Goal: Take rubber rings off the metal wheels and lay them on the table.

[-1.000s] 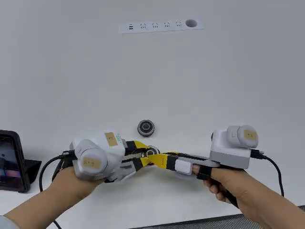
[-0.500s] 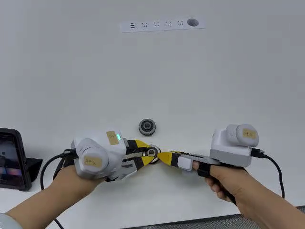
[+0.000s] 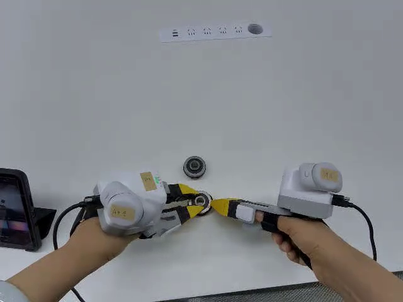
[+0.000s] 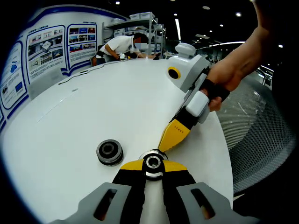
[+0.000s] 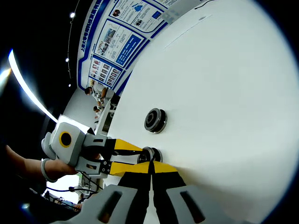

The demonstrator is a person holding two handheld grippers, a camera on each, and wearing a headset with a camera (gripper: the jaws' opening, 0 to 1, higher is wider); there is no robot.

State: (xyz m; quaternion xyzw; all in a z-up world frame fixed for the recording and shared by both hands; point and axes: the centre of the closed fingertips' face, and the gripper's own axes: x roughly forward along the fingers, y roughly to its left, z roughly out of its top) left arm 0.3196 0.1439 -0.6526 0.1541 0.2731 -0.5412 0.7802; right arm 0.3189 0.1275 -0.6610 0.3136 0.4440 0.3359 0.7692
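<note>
My left gripper (image 3: 195, 202) (image 4: 153, 166) is shut on a small metal wheel (image 3: 202, 202) (image 4: 153, 161), held just above the white table (image 3: 252, 113). A thin dark band runs round the wheel's rim. My right gripper (image 3: 216, 204) (image 5: 150, 164) comes in from the right. Its yellow jaws are together, with the tips against that wheel (image 5: 150, 154). Whether they pinch the ring is unclear. A second wheel with a black rubber ring (image 3: 194, 167) (image 4: 110, 151) (image 5: 155, 120) lies on the table a little beyond.
A white power strip (image 3: 214, 31) lies at the far side of the table. A dark screen on a stand (image 3: 12, 211) is at the left, near the front edge. Cables trail from both grippers. Grey floor grating (image 4: 261, 140) lies past the table edge.
My right gripper has drawn back to the right, from overlapping the left jaws to tips at the wheel's edge. The left gripper and held wheel have stayed put.
</note>
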